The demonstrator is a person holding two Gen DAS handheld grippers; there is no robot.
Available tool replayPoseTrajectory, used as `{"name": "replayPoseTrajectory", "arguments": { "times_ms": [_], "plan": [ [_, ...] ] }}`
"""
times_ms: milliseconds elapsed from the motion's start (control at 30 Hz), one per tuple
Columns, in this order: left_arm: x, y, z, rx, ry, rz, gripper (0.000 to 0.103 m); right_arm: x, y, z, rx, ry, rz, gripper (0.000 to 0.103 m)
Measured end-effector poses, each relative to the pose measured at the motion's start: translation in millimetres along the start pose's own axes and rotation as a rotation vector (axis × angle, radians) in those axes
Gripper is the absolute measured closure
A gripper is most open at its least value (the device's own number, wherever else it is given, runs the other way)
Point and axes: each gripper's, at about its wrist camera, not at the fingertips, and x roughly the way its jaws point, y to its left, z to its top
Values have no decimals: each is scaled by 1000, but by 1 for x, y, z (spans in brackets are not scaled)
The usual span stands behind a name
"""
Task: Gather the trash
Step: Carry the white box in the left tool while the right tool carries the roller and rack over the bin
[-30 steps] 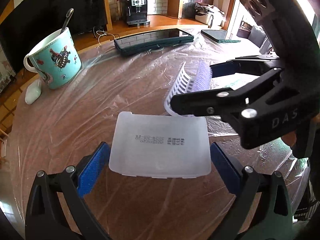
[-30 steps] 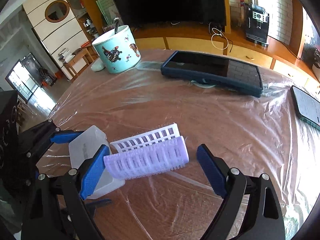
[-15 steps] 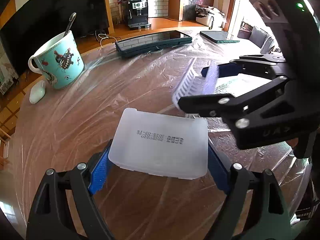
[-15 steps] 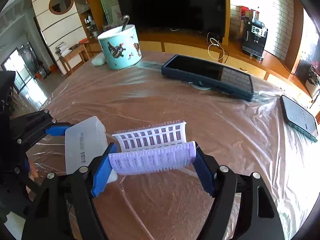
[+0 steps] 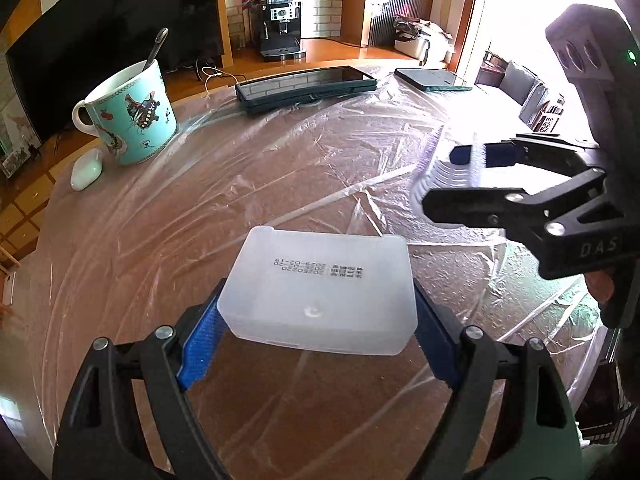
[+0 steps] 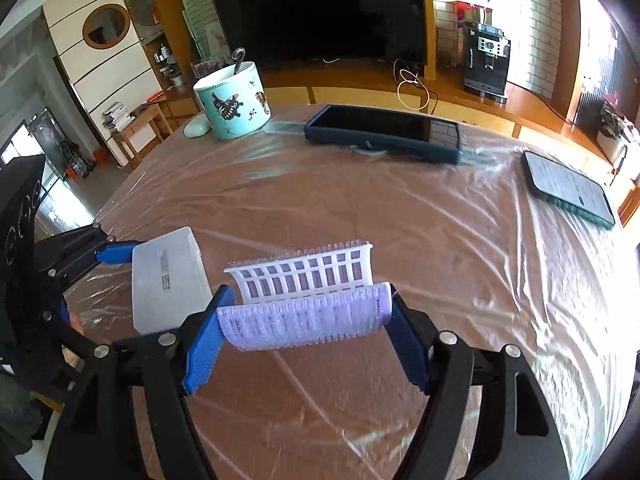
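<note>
Over the film-covered table [image 5: 248,184], both tools have just been closing, each onto a piece of rubbish; the left gripper [image 5: 318,330] now pinches a frosted plastic box [image 5: 320,286] across its width between its blue pads, and the right gripper [image 6: 306,334] clamps a lilac bristled roller [image 6: 308,318] end to end, its white slotted half [image 6: 308,276] standing open behind. Both pieces look lifted just clear of the film, though the fisheye makes that hard to swear to. So the pick-up seems done and the carrying-off is in hand; no bin shows anywhere, so next comes finding one, steering wide of the mug [image 5: 132,120] and the tablet [image 6: 384,132].
</note>
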Motion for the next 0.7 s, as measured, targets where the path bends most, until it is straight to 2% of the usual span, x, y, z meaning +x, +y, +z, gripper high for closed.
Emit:
{"name": "replayPoseTrajectory", "arguments": {
  "times_ms": [700],
  "plan": [
    [-24,-11,-7,-7,-27,-14,19,-31,8,-24,6,-6,6,30]
  ]
}}
